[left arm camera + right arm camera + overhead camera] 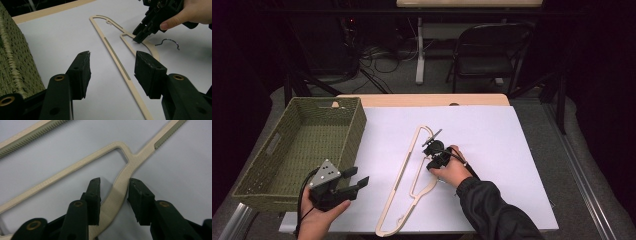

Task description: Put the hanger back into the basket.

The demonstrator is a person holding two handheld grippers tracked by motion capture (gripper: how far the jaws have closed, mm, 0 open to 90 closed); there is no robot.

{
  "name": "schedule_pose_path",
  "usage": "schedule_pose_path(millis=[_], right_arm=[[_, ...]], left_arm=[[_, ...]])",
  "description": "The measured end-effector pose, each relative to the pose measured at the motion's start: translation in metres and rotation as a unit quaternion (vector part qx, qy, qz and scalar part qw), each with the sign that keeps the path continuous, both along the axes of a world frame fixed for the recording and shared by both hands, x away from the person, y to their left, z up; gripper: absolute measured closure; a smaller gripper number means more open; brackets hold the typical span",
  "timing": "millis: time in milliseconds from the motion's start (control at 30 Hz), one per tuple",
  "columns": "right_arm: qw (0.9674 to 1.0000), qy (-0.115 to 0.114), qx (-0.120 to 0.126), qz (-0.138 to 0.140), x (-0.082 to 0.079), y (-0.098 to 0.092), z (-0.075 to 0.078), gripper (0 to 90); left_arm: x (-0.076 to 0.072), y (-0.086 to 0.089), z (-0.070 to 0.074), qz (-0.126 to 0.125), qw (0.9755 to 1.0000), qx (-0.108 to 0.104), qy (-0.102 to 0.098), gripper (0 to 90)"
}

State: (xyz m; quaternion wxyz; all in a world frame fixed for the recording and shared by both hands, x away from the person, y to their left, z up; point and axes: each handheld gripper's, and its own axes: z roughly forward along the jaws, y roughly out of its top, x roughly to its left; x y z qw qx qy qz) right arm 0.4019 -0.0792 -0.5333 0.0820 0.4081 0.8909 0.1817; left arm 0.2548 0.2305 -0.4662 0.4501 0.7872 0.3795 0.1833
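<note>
A cream clothes hanger (404, 182) lies flat on the white sheet (492, 135) that covers the table, to the right of the green woven basket (302, 145). Its wire hook (170, 42) lies on the sheet beside the hanger's curved neck.

The right gripper (434, 152) points down at that neck, on the hanger's right side. In the right gripper view its 2 jaws straddle the neck just below the fork where the 2 bars meet. The right pad lies at the neck's edge, while a narrow strip of sheet shows between the left pad and the neck, so the pads do not yet press on it from both sides.

The left gripper (354, 180) is held to the left of the hanger, just beside the basket's near right corner. Its jaws stand wide apart with nothing between them, and in the left gripper view (112, 72) the hanger's long bar runs across the sheet beyond the pads.
</note>
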Motion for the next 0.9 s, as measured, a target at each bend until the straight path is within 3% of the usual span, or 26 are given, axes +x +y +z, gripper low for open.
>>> schedule_pose_path(millis=[233,300,467,633,700,867,900], right_arm=[[0.9999,0.011,-0.006,0.004,0.004,-0.001,0.004,70.8],[0.9995,-0.001,-0.028,0.012,0.004,0.000,0.004,73.1],[0.9995,-0.009,-0.027,0.016,0.004,0.000,0.003,73.5],[0.9968,-0.011,-0.059,0.053,0.007,-0.004,0.005,74.6],[0.9955,-0.012,-0.057,0.074,0.010,-0.012,0.005,74.9],[0.9945,-0.005,-0.058,0.087,0.018,-0.028,0.006,75.8],[0.9969,-0.002,-0.037,0.069,0.020,-0.033,0.004,75.8]], left_arm=[[0.000,-0.002,0.001,-0.004,1.0000,-0.001,-0.001,46.4],[-0.001,-0.003,0.001,-0.005,1.0000,0.000,-0.001,46.4],[-0.001,-0.004,0.000,-0.008,1.0000,0.000,0.001,46.4],[-0.001,-0.008,-0.002,-0.013,0.9999,0.001,0.002,46.3],[-0.001,-0.009,-0.002,-0.015,0.9999,0.002,0.002,46.4],[-0.001,-0.011,-0.002,-0.019,0.9998,0.005,0.004,46.4],[-0.001,-0.011,-0.002,-0.018,0.9998,0.005,0.004,46.4]])
